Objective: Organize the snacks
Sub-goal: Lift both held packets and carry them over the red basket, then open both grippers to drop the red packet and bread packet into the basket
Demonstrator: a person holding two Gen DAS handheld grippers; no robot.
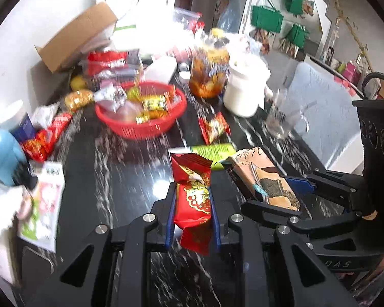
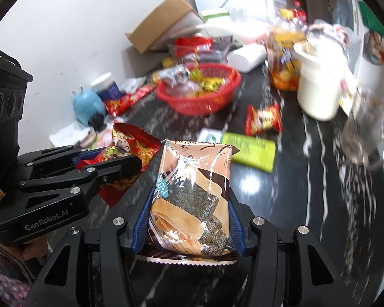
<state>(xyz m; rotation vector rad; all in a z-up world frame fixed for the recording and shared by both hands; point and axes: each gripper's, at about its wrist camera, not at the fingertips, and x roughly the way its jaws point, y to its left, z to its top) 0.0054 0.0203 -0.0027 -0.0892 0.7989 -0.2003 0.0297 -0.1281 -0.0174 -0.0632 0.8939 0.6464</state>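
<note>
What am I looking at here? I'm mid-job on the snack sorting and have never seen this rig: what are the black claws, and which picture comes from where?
The black claws are two handheld grippers, one in each of a person's hands, with a fisheye camera on each looking along its fingers. One picture is from the left gripper, shut on a red and gold foil snack packet; the other is from the right gripper, shut on a peach-coloured seaweed cracker packet. Each gripper also shows at the side of the other's view. Ahead, on the black marble-patterned table, stand a red plastic basket of snacks, a white lidded tub, a lime green flat packet and a small red packet.
</note>
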